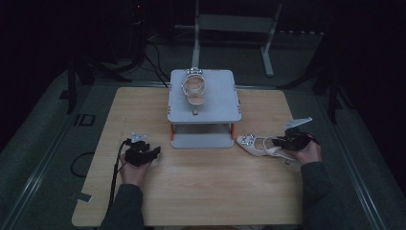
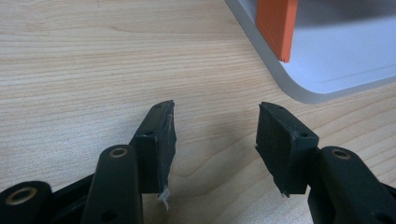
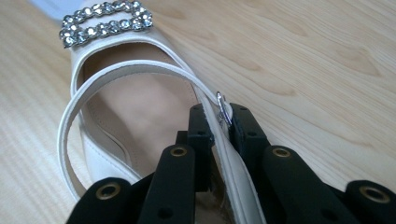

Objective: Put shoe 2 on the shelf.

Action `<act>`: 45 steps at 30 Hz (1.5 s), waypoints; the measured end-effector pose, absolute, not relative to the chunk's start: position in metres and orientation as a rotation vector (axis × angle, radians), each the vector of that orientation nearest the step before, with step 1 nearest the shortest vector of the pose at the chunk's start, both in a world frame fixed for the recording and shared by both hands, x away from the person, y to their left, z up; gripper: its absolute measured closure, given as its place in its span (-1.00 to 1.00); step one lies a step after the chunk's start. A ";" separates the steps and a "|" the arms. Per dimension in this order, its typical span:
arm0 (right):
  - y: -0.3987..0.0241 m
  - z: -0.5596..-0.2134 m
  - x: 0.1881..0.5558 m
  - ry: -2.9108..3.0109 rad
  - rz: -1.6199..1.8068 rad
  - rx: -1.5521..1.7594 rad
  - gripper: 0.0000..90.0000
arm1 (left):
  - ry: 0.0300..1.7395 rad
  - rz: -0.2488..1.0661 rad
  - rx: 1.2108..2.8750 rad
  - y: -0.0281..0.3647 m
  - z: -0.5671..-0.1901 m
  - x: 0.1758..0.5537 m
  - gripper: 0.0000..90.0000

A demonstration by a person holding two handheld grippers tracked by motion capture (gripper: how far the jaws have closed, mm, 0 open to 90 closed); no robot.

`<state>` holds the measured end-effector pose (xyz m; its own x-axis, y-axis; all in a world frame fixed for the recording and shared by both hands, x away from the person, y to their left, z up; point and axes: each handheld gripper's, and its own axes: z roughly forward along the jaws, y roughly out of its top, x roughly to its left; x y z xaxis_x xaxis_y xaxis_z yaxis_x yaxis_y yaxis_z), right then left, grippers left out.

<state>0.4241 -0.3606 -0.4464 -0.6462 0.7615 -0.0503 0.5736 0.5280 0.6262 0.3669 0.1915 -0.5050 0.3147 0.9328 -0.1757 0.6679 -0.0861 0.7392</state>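
The step in hand looks like picking up the second shoe (image 1: 261,145) to set it on the stand (image 1: 225,112) beside its mate (image 1: 194,87), which already lies on the top shelf at about twelve o'clock. The shoe on the table (image 1: 201,191) lies at roughly three o'clock from the table's middle, just right of the stand's foot, its jewelled buckle (image 3: 107,21) pointing toward the stand.

The right gripper (image 1: 286,141) has its jaws pinched together on the shoe's strap (image 3: 140,70), near the small metal ring at the heel side; the gripper view shows the white strap running between the two black pads. The right hand (image 1: 309,152) lies low at the table's three o'clock edge, forearm coming in from five o'clock, the gripper pointing toward nine o'clock along the shoe.

The left gripper (image 2: 215,135) rests at about eight o'clock on the table, jaws spread wide over bare wood with nothing between them, aimed toward the stand's base and its orange post (image 2: 275,28).

The next move, I judge, calls for a lift that keeps the strap firmly nipped, since the shoe will likely dangle and swing from so thin a hold, then a carry toward eleven o'clock and up onto the shelf, clear of the first shoe.
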 end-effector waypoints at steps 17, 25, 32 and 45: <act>-0.359 -0.443 0.432 2.401 0.775 1.252 0.69 | 1.428 0.445 1.826 0.191 -0.505 0.367 0.05; -0.362 -0.445 0.438 2.426 0.779 1.226 0.56 | 1.428 0.445 1.826 0.191 -0.505 0.367 0.05; -0.360 -0.445 0.440 2.468 0.765 1.155 0.71 | 1.427 0.448 1.826 0.191 -0.505 0.367 0.05; -0.359 -0.440 0.440 2.433 0.787 1.485 0.86 | 1.427 0.444 1.823 0.192 -0.505 0.367 0.05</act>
<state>0.4399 -0.3592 -0.4400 -0.4831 0.8680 0.1145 0.7705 0.3595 0.5264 0.3674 0.1915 -0.5053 0.3139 0.9324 -0.1790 0.6667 -0.0822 0.7408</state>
